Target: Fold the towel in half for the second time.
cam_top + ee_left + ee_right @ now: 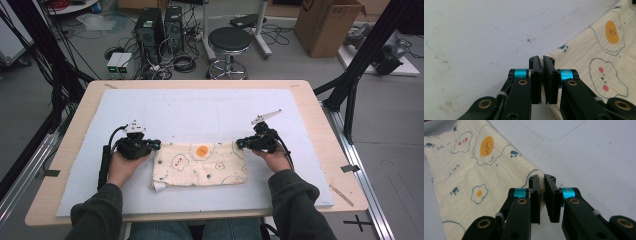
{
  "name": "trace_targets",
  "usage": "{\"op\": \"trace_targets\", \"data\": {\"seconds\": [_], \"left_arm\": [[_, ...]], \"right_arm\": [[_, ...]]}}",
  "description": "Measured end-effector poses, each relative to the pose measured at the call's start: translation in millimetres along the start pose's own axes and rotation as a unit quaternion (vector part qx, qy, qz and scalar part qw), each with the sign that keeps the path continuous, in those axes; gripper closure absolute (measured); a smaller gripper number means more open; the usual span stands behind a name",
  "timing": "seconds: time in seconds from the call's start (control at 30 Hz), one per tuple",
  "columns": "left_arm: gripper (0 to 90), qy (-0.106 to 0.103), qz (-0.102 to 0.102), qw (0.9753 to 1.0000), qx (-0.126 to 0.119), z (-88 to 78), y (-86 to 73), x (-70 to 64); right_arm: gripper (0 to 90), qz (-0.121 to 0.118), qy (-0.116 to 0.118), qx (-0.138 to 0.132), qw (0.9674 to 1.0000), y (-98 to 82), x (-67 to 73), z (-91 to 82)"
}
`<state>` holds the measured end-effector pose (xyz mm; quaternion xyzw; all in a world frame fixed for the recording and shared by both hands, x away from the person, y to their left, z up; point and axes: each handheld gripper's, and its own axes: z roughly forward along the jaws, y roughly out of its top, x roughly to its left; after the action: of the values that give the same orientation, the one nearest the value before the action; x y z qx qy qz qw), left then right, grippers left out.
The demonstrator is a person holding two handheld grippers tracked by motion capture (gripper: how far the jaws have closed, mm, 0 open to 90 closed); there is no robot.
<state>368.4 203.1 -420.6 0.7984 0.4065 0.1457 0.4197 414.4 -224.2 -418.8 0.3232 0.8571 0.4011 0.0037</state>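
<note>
Left gripper jaws pinched on cloth's far-left corner. Cloth lies folded flat mid-tabletop, light and limp; lift by corners. Right gripper jaws clamped on far-right corner.

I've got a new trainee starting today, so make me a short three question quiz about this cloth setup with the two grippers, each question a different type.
1. True or false: the cloth lies folded into a flat rectangle on the white mat.
2. Multiple choice: where does the left gripper meet the cloth? A) at its middle B) at a far corner C) at the near edge beside the person
3. Fill in: the large printed motif near the cloth's far edge is a fried ____.

Key
1. True.
2. B. The right gripper sits at the other far corner; both pairs of jaws are nearly closed over the cloth's edge.
3. Egg.
</note>
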Motion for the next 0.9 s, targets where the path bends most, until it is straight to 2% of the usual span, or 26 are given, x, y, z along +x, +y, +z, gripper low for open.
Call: {"op": "trace_targets", "data": {"seconds": [0.07,0.13,0.2,0.3,0.37,0.47,0.57,0.73,0.9], "left_arm": [[85.0,0.005,-0.003,1.0,0.0,2.7,6.4,3.4],[85.0,0.007,-0.015,0.9998,-0.012,4.9,10.3,7.9],[85.1,0.012,-0.015,0.9998,-0.007,7.8,14.4,12.1],[85.1,0.021,-0.02,0.9995,-0.012,12.0,19.2,15.4],[85.1,0.025,-0.029,0.9991,-0.019,15.6,18.7,18.0],[85.0,0.029,-0.055,0.9979,-0.019,23.0,15.5,23.5],[85.0,0.031,-0.064,0.9972,-0.02,29.3,13.3,26.1],[84.9,0.032,-0.067,0.9971,-0.014,34.1,10.8,28.3],[85.0,0.029,-0.063,0.9974,-0.021,31.8,11.6,28.0]], "right_arm": [[83.6,0.0,-0.004,-0.002,1.0,7.1,-3.6,-0.7],[83.6,0.005,-0.007,-0.006,0.9999,13.6,-8.9,-1.1],[83.6,0.012,-0.01,-0.015,0.9998,18.5,-13.8,-1.9],[83.7,0.023,-0.013,-0.017,0.9995,23.2,-21.2,1.3],[83.6,0.028,-0.017,-0.018,0.9993,24.3,-25.6,5.5],[83.7,0.039,-0.02,-0.018,0.9989,23.1,-31.7,12.5],[83.7,0.05,-0.026,-0.014,0.9983,21.4,-36.3,20.5],[83.7,0.068,-0.022,-0.013,0.9974,18.1,-42.3,27.1],[83.7,0.069,-0.022,-0.019,0.9972,18.5,-41.4,25.4]]}}
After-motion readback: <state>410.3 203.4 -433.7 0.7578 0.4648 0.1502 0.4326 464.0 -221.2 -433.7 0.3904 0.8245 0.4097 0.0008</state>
